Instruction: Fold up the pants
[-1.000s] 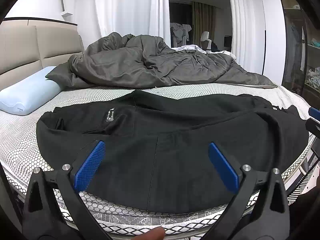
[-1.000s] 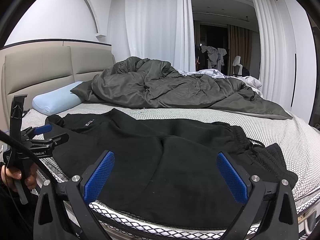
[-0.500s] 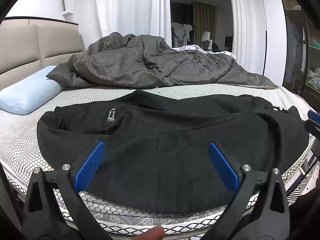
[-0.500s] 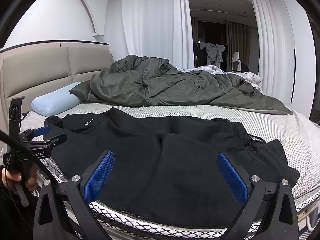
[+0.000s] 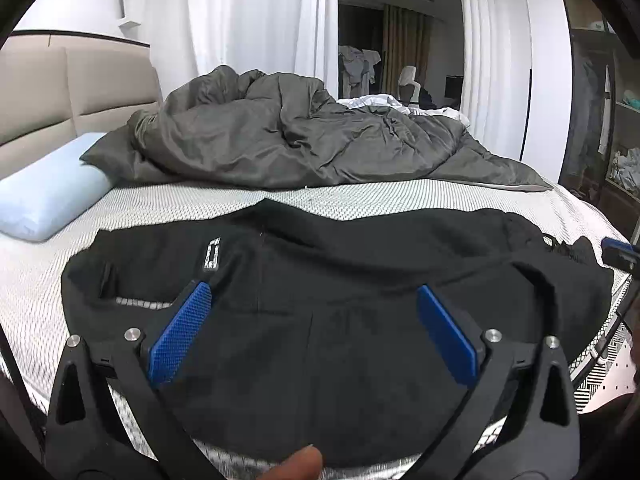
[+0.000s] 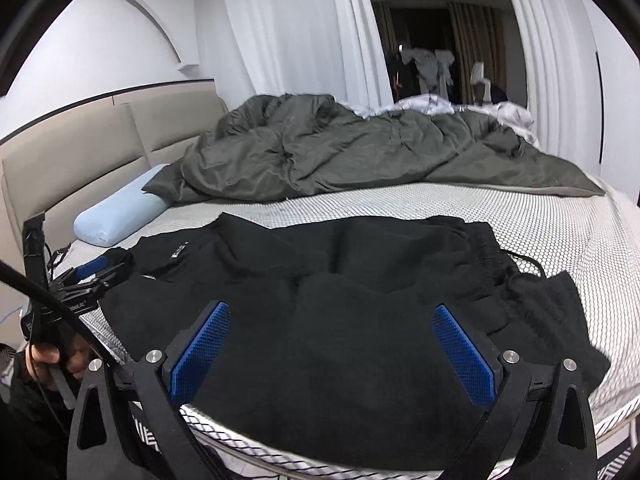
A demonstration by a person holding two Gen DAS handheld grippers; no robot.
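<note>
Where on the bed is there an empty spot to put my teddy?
A bare strip of mattress runs between the black pants and the grey duvet. More bare mattress lies right of the pants. The near edge is crowded: pants and both open claws.

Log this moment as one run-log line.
black pants: spread on bed, unfolded | left tongs: open, empty | right tongs: open, empty

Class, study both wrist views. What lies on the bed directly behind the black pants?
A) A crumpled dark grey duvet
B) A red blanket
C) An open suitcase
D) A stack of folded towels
A: behind the black pants a crumpled dark grey duvet is heaped across the bed, with a light blue pillow to its left.
</note>
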